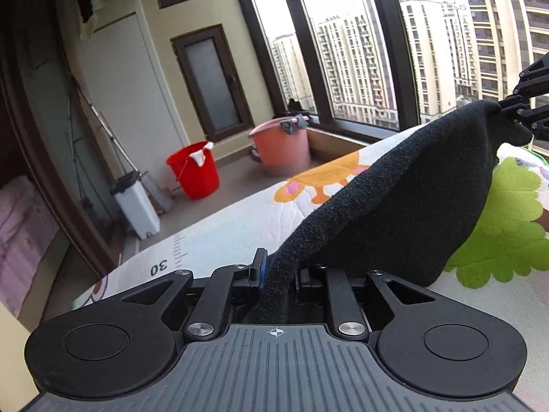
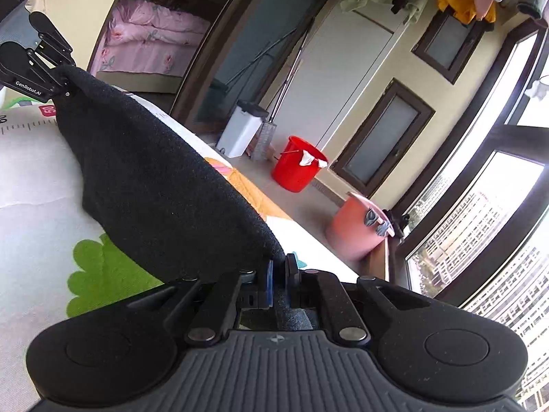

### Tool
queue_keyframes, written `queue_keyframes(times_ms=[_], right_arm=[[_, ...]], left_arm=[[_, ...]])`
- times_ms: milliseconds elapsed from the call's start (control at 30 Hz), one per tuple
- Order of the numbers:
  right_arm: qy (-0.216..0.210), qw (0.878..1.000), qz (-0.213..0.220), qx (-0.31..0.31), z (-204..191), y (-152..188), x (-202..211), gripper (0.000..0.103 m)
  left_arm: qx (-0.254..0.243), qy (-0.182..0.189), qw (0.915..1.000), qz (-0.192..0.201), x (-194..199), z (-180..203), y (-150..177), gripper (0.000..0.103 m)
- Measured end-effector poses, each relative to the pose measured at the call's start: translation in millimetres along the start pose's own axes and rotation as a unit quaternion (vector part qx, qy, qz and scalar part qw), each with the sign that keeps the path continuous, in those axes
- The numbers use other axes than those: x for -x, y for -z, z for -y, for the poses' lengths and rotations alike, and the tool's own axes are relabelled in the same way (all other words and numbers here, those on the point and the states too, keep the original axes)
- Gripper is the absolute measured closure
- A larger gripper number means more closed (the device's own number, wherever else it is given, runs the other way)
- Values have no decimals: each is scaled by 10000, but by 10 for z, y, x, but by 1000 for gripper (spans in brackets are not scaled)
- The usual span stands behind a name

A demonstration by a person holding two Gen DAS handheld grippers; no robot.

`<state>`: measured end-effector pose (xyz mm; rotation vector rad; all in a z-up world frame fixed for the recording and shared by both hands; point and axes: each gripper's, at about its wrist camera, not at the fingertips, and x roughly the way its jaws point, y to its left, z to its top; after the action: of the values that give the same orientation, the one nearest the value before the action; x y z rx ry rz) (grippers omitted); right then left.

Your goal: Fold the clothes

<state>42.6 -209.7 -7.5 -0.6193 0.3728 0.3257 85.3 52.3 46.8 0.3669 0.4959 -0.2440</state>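
Two grippers, each clamped on one end of a black fleece garment [image 1: 405, 199]: left gripper [image 1: 278, 274] and right gripper [image 2: 279, 274] hold it stretched, its belly sagging towards the cartoon-print mat [image 1: 240, 219]. Risk: thick cloth may slip from either pinch if pulled tighter, spoiling the fold.

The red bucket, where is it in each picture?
Left wrist view: red bucket sits on the floor, left of middle, left of the pink bin.
Right wrist view: red bucket is right of middle, above-left of the pink bin.
Shared landmark: the black cloth.
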Motion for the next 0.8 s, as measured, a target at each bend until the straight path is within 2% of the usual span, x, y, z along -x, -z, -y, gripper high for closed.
queue_keyframes(times_ms=[67,133,167,200,233,267,300,333,433,467,567,633,700,800], right_arm=[[32,9999,-160,-13,-11,-54,-290,97],[21,9993,-363,-131,-1,-70,-577,96],[93,9989,-409,-202,15,-55,-680,96],[201,9984,-454,-284,42,-38,-754,87],[298,9976,-499,-373,73,-19,-820,73],[352,9966,-543,-513,122,7,-848,67],[385,9949,-573,-735,201,54,-852,62],[378,9930,-603,-948,281,105,-828,61],[412,9798,-634,-1851,583,316,-658,51],[377,9717,-614,-2249,698,400,-598,50],[109,9250,-650,-3741,1057,777,-434,48],[-208,8939,-681,-4426,1123,999,-367,48],[-591,8625,-681,-4979,1113,1141,-380,48],[-1099,8078,-663,-5753,983,1213,-452,48]], left_arm=[[49,-203,9997,-156,-185,-48,-52,83],[143,-387,9987,-293,-331,-121,-80,61],[208,-473,9980,-355,-388,-167,-86,57],[286,-553,9972,-415,-441,-220,-90,48],[447,-591,9962,-464,-461,-310,-85,41],[587,-626,9950,-507,-475,-390,-74,39],[755,-626,9936,-556,-470,-483,-54,34],[932,-630,9920,-570,-446,-563,-30,27],[1653,-563,9830,-571,-280,-850,94,19],[1944,-437,9782,-592,-230,-944,143,18],[2963,226,9518,-764,-109,-1190,349,14],[3308,543,9382,-857,-105,-1234,450,14],[3362,608,9352,-933,-144,-1213,489,13],[3131,497,9427,-1043,-242,-1072,455,10]])
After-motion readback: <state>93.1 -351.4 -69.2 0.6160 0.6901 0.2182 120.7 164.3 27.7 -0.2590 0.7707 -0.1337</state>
